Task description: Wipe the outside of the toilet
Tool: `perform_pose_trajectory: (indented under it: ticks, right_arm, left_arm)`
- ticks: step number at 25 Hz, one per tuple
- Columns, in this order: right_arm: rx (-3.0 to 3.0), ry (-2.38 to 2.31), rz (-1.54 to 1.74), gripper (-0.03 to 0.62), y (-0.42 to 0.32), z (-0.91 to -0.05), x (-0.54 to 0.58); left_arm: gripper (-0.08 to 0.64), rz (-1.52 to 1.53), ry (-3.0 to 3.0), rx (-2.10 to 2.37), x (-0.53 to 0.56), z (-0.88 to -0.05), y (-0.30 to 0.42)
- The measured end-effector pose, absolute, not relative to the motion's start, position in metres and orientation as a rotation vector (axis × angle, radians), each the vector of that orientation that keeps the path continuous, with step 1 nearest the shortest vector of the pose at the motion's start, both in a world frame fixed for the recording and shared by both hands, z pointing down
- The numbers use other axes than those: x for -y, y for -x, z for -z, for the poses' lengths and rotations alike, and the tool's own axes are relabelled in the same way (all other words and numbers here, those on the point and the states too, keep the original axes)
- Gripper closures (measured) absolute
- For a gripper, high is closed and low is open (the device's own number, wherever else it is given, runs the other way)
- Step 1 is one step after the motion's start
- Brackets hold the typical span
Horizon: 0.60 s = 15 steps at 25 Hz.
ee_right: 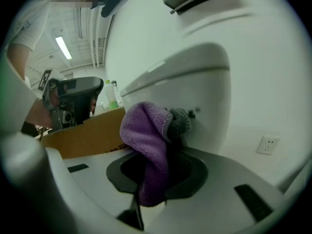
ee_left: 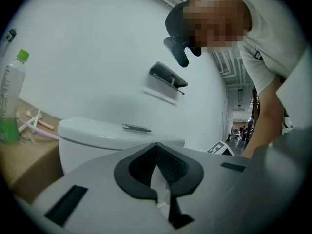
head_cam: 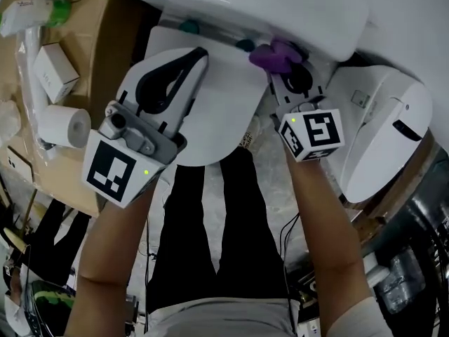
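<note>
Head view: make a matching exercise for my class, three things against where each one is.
Things:
1. purple cloth
2. toilet paper roll
3. left gripper

Places:
A. over the closed toilet lid, jaws shut and empty
B. clamped in the right gripper
C. on the cardboard box

Pairs: 1-B, 2-C, 3-A.

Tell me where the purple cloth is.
In the head view, the purple cloth sits right of centre, clamped in the right tool at the toilet tank.
</note>
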State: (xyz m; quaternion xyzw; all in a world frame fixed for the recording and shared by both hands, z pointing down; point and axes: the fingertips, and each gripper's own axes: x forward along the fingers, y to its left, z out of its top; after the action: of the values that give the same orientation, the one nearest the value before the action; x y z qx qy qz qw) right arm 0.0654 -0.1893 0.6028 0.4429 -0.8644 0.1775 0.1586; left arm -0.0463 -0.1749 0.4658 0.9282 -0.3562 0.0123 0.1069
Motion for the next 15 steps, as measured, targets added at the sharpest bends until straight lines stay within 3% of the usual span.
perform_pose_trajectory:
  ticks: [15]
  right_arm:
    - [2.188, -1.266, -0.776, 0.506, -0.084, -0.748, 0.178]
  left_arm:
    - [0.554, -0.106, -2.75, 0.975, 0.183, -0.5, 0.052]
